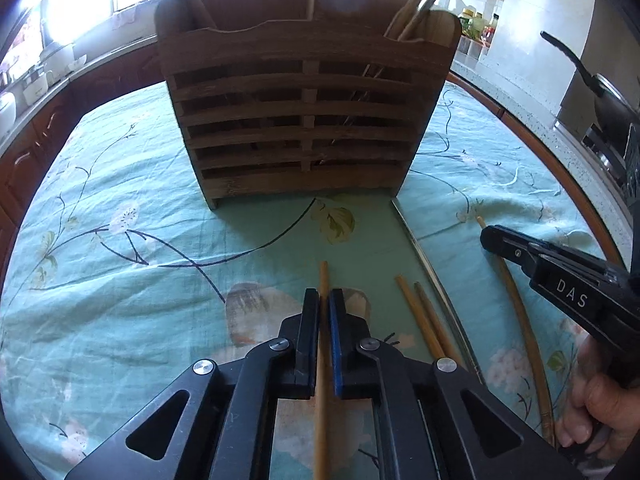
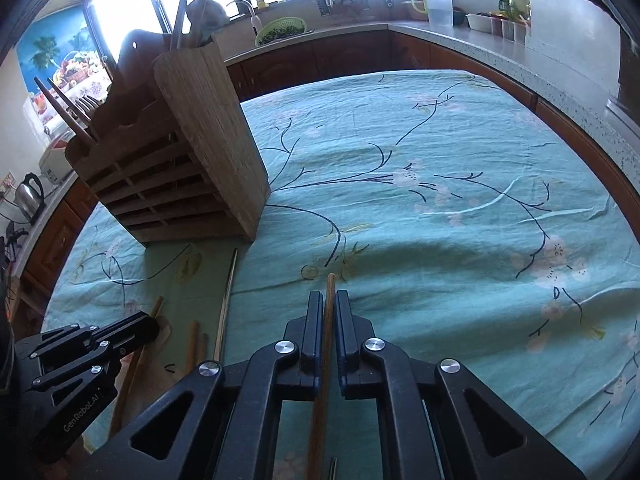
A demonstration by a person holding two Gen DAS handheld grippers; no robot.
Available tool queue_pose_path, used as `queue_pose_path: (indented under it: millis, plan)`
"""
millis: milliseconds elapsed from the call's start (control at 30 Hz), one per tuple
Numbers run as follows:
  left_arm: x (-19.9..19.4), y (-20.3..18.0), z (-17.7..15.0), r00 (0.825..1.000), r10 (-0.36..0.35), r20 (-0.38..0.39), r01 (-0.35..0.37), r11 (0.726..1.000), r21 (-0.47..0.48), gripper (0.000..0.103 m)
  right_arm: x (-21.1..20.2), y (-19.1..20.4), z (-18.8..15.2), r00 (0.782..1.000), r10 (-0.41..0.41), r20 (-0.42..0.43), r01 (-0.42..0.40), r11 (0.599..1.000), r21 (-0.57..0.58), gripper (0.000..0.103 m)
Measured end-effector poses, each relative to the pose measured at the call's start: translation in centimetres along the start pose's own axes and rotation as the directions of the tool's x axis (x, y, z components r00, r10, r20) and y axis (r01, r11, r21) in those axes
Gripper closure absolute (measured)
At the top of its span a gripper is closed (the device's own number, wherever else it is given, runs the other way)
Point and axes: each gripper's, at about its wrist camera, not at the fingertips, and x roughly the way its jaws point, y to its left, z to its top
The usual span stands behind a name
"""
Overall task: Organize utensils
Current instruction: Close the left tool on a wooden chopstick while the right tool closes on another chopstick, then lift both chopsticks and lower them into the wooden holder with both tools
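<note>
A wooden slatted utensil holder [image 1: 300,120] stands on the teal floral tablecloth [image 1: 120,260], with chopsticks and a spoon upright in its right compartment; it also shows at the left of the right wrist view [image 2: 180,168]. My left gripper [image 1: 324,296] is shut on a light wooden chopstick [image 1: 323,276] lying along its fingers. My right gripper [image 2: 330,298] is shut on a darker wooden chopstick [image 2: 330,284]; it shows at the right of the left wrist view [image 1: 486,236]. Two more chopsticks [image 1: 420,312] and a metal chopstick [image 1: 424,260] lie on the cloth between the grippers.
Kitchen counters with brown cabinets [image 2: 360,56] wrap around the table. A pan [image 1: 600,92] sits on the stove at the right. A jug [image 2: 438,8], a green basket [image 2: 282,28] and jars stand on the far counter; a kettle [image 2: 30,196] is at the left.
</note>
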Motion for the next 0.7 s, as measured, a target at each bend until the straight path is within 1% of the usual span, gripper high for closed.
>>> queue_pose_path:
  millis: [133,267,367,533,700]
  plan:
    - [-2.4,1.4,-0.6,0.998,-0.044,0.041,0.045,0.998,-0.044,0.1,-2.2,0.3,-0.5,0.998,0.052,0.034,-0.053,0.998,0.024,0.098]
    - [-5.6,2.5,-1.2,0.991,-0.084,0.102,0.092,0.993,-0.074,0.1,-4.9,0.9,-0.4,0.992,0.088,0.09,-0.091,0.996,0.025,0.098]
    - [-8.0,3.2,-1.7,0.983,-0.108,0.147,0.122,0.988,-0.089,0.1,-7.0,1.3,-0.2,0.985,0.109,0.132,-0.112,0.993,0.021,0.098]
    - [-12.5,4.0,-2.8,0.968,-0.133,0.211,0.154,0.984,-0.087,0.1,-10.3,2.1,0.1,0.972,0.133,0.196,-0.136,0.991,0.004,0.098]
    - [-16.6,4.9,-3.4,0.947,-0.156,0.281,0.186,0.979,-0.084,0.1,-13.4,2.7,0.4,0.954,0.152,0.259,-0.155,0.988,-0.009,0.098]
